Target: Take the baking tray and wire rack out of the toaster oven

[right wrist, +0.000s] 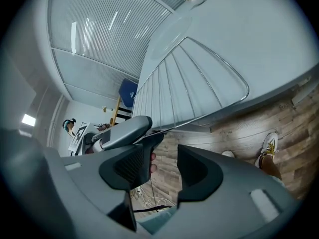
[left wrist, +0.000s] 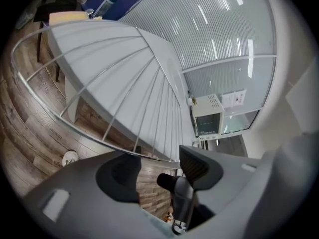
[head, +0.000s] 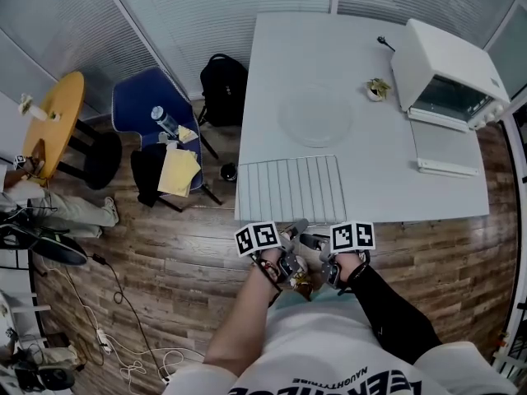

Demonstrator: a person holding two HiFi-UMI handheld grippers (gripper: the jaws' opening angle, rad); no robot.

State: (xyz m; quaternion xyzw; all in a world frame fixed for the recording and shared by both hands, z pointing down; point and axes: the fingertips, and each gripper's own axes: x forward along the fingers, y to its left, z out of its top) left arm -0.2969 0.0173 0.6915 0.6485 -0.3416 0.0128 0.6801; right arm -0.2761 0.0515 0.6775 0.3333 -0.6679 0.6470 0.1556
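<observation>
We see the wire rack point(head: 292, 189) lying flat on the white bench point(head: 329, 56), at its near edge in the lower middle of the frame; the baking tray point(head: 443, 146) rests at the right, just in front of the toaster oven point(head: 449, 76) in the upper right corner; the left gripper point(left wrist: 157, 169) and the right gripper point(right wrist: 160, 168) hang side by side just below the rack's near rim; both sets of jaws stand wide apart, with nothing between them.
</observation>
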